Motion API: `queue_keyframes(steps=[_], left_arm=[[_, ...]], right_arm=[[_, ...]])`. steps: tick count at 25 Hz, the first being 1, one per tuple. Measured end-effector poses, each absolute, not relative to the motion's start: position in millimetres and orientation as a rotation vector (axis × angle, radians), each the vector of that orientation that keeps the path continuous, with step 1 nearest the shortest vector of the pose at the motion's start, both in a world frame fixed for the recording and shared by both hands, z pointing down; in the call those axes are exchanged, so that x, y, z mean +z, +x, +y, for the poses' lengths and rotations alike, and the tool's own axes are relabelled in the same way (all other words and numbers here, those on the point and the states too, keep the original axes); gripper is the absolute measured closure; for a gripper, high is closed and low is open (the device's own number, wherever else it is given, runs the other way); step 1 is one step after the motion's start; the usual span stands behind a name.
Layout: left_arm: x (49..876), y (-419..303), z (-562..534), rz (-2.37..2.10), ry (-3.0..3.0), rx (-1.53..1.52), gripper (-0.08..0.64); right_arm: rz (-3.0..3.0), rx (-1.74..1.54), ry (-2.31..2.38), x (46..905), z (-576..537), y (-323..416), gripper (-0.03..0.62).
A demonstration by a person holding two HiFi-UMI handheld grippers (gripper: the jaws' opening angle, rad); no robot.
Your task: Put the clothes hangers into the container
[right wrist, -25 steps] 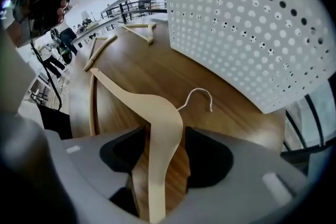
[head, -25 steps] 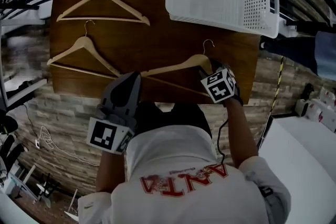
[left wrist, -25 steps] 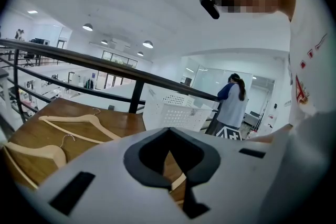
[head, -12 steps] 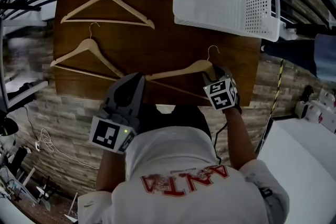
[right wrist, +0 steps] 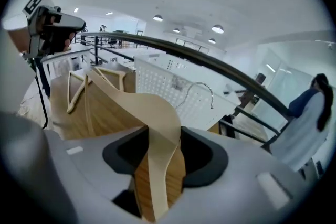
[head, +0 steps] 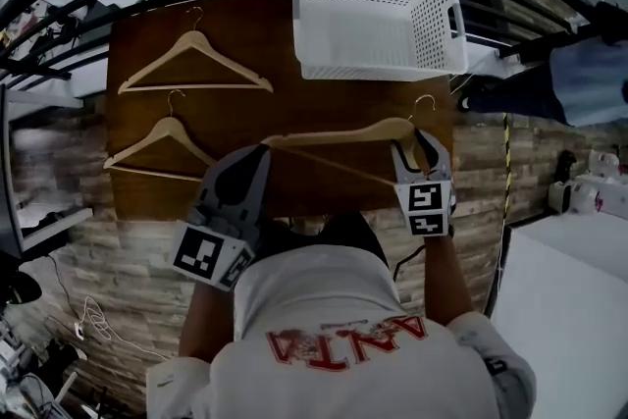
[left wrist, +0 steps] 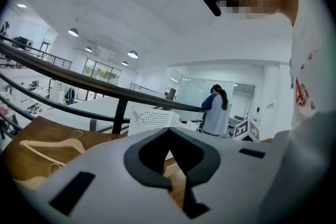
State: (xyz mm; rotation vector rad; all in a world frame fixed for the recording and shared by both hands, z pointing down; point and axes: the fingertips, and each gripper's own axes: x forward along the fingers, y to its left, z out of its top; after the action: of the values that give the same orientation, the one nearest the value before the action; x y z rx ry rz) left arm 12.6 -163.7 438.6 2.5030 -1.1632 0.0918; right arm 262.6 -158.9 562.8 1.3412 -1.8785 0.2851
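At centre, we are gripping a hanger [head: 334, 133]: right gripper [head: 405, 150], jaws just closing, pinching its neck; left gripper [head: 260, 154] pressed together, seemingly empty. Next, carrying it up into the basket [head: 378, 62].

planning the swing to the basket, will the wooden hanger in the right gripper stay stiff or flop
Likely stiff: the wooden hanger shows straight arms, no sag, held near the hook by the right gripper. Probably light for its size: thin arms, open frame. Gripped off-centre on smooth wood, it may twist or slip.

Hanger [head: 334, 133] — one end behind right gripper [head: 412, 155]
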Motion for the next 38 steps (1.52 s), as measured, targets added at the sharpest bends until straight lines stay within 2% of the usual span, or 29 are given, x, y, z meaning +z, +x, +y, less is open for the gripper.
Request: queue_keyframes(steps=[10,18,22,29,38], left_arm=[[388,10,-174,-1.156,2.578,-0.065,0.551],[379,6,-172,-1.205,2.535,-0.146,0.551],[383,-5,-173,-1.264,2.504,-0.157,0.551],[392,-15,-172,-1.403,2.400,-0.151,0.551],[407,-49,-157,-1.586,2.252,-0.133,0.551]], right_arm=[[-1.787,-0.020,1.640,411,-206,327,0.405],[-1.622,-0.346,1.482,337,-292,349,0.405],[-1.549,-0.459,1.298,345,-344,335,0.405],[-1.465,-0.553,0.963,405,-419,305,0.404],[-1.455,-0.524,0.701,506,-445,266,0.403]])
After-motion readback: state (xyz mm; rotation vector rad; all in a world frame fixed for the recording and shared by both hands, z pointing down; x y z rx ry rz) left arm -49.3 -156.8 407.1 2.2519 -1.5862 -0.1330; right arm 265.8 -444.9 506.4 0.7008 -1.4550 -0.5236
